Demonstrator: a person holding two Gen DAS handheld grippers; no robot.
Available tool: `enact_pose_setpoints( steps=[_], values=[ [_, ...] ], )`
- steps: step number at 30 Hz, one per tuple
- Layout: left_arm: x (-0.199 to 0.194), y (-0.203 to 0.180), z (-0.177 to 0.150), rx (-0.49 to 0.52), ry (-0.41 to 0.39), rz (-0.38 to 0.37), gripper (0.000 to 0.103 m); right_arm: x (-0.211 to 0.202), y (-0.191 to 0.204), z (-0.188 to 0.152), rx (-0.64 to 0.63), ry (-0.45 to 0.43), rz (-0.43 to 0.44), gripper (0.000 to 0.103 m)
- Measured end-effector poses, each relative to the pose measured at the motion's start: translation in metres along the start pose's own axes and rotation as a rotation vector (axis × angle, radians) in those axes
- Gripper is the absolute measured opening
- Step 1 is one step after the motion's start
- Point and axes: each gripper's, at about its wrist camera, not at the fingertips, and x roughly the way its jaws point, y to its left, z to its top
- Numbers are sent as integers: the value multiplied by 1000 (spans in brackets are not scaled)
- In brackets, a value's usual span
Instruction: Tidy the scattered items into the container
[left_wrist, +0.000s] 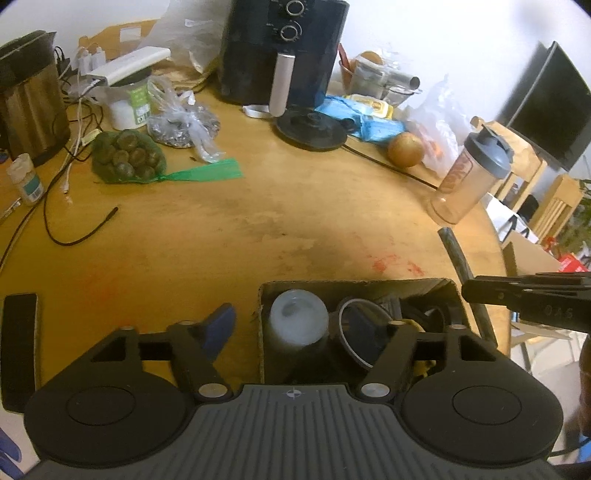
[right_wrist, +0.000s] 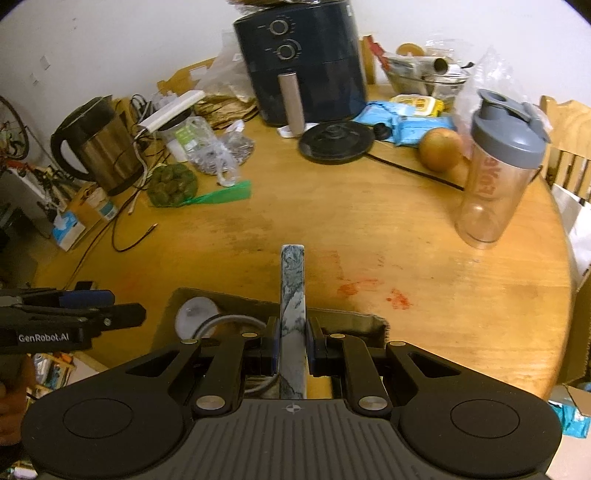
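Observation:
A cardboard box sits at the near edge of the round wooden table. It holds a white plastic bottle, a round lens-like ring and dark items. My left gripper is open and empty, with its left finger outside the box's left wall and its right finger inside the box. My right gripper is shut on a marbled grey-white bar and holds it over the box. The bar's dark end and the right gripper show at the right of the left wrist view.
On the table stand a black air fryer, a kettle, a kettle base, a net bag of kiwis, an onion, a shaker bottle, blue packets and cables. A black phone lies left of the box.

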Motion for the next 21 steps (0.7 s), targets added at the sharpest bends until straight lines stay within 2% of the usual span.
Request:
enact_pose_setpoints(
  steps=[6,7,8,9,10,11,12,21],
  values=[
    [-4,4,-3,-17,-10,16,70,7,13,3,-30,20,47,17],
    [-5,5,-4,-22,-10,18,70,10,15,3,-37,37,68,18],
    [-5,6,-5,-26,-11,20,70,14,17,2,-44,59,90,23],
    [-6,7,-6,-31,-10,22,70,17,20,1,-52,76,98,43],
    [-6,8,-6,-34,-9,24,70,19,23,-1,-61,82,86,55],
    [-6,9,-7,-36,-8,25,70,19,25,-2,-73,80,75,73],
    [-7,10,-7,-39,-7,26,70,19,27,-3,-81,74,71,79],
    [-7,12,-10,-57,1,22,71,26,26,-8,-94,105,54,82]
  ],
)
